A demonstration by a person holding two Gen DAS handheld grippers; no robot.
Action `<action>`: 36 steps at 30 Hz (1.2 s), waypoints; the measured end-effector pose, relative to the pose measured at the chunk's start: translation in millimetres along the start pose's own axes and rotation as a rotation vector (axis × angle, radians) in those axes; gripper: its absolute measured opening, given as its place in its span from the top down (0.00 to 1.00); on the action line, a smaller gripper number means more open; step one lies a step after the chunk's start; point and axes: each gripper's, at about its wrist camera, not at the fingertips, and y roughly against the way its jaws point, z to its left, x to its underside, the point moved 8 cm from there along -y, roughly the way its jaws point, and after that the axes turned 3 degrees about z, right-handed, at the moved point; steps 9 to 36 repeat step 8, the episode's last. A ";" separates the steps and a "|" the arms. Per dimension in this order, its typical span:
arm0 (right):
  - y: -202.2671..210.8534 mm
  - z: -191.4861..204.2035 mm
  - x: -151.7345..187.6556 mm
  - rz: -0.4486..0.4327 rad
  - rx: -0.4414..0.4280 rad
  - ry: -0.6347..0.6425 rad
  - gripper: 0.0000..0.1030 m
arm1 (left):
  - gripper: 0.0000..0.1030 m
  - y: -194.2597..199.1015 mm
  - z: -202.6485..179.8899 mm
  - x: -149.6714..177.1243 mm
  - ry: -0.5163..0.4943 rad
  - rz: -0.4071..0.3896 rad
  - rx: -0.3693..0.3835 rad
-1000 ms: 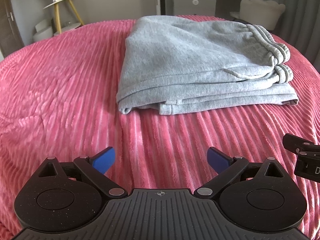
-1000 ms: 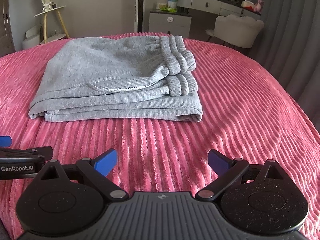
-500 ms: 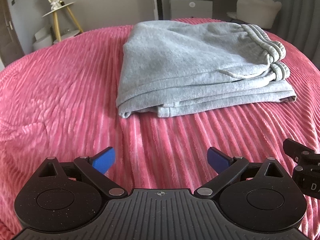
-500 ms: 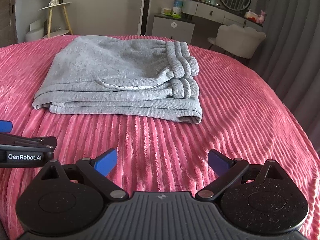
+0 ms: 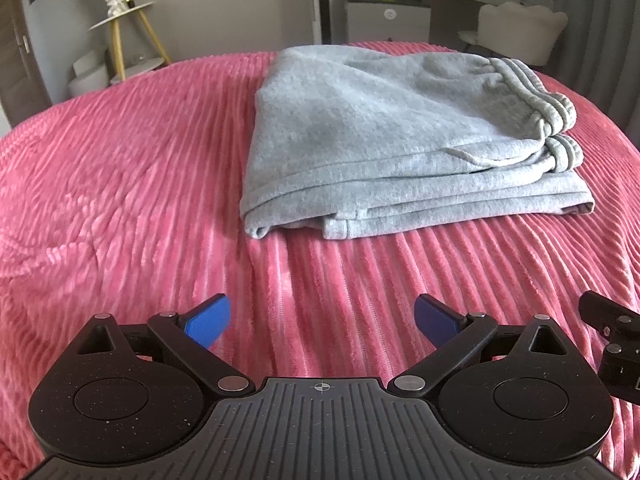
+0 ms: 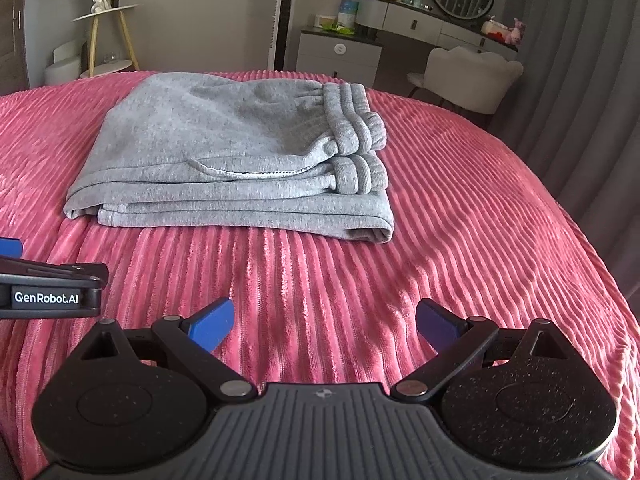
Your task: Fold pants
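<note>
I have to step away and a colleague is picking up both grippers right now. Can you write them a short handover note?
Left gripper: open, empty, above the pink bedspread, short of the pants.
Right gripper: open, empty, beside the left one.
Grey sweatpants: folded into a compact stack mid-bed, waistband on the right.
Done: the fold looks complete.
Left: possibly square up the slightly uneven near-left corner; otherwise nothing obvious.

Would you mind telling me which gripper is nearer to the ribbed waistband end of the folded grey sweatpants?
Right, slightly. The right gripper hovers open over the pink ribbed bedspread, roughly facing the waistband; the open left gripper sits further left, facing the folded grey sweatpants at their folded end.
</note>
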 end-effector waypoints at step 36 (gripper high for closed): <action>0.1 -2.0 1.7 0.010 -0.003 -0.009 0.05 | 0.02 1.9 1.1 -0.5 0.013 -0.011 0.011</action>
